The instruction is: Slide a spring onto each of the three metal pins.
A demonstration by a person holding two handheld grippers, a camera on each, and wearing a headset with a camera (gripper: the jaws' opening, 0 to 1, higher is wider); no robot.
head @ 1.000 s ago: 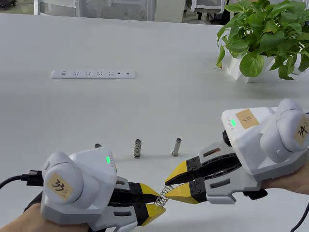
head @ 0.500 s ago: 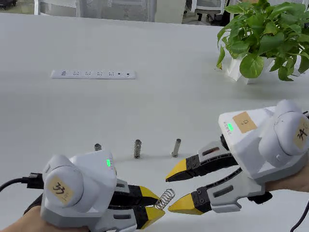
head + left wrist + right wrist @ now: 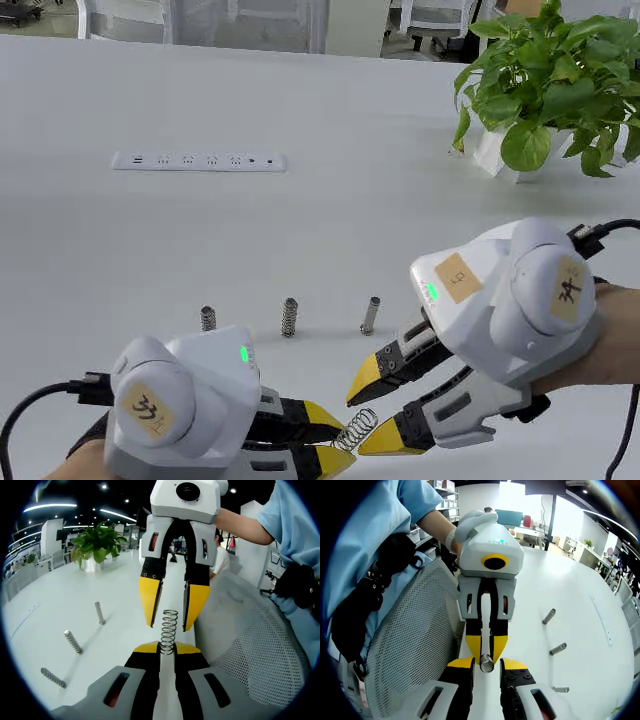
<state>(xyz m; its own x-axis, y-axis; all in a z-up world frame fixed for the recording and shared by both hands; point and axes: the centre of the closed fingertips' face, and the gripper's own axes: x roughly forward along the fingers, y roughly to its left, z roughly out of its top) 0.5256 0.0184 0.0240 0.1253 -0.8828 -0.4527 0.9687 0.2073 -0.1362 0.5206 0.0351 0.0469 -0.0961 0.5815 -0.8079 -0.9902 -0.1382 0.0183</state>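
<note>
One pin (image 3: 370, 314) stands bare (the rightmost). My left gripper (image 3: 335, 448) has its jaws clamped on one end of the spring (image 3: 356, 428). The right gripper (image 3: 368, 412) has its jaws half open around the free end, so I judge a sloppy handover could flick the spring across the bench (image 3: 300, 230).

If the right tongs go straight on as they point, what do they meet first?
Probably the small coiled metal spring held in the left tongs, just ahead between the open right tongs.

White left gripper (image 3: 340, 442) and right gripper (image 3: 362, 421): yellow-tipped black jaws.
</note>
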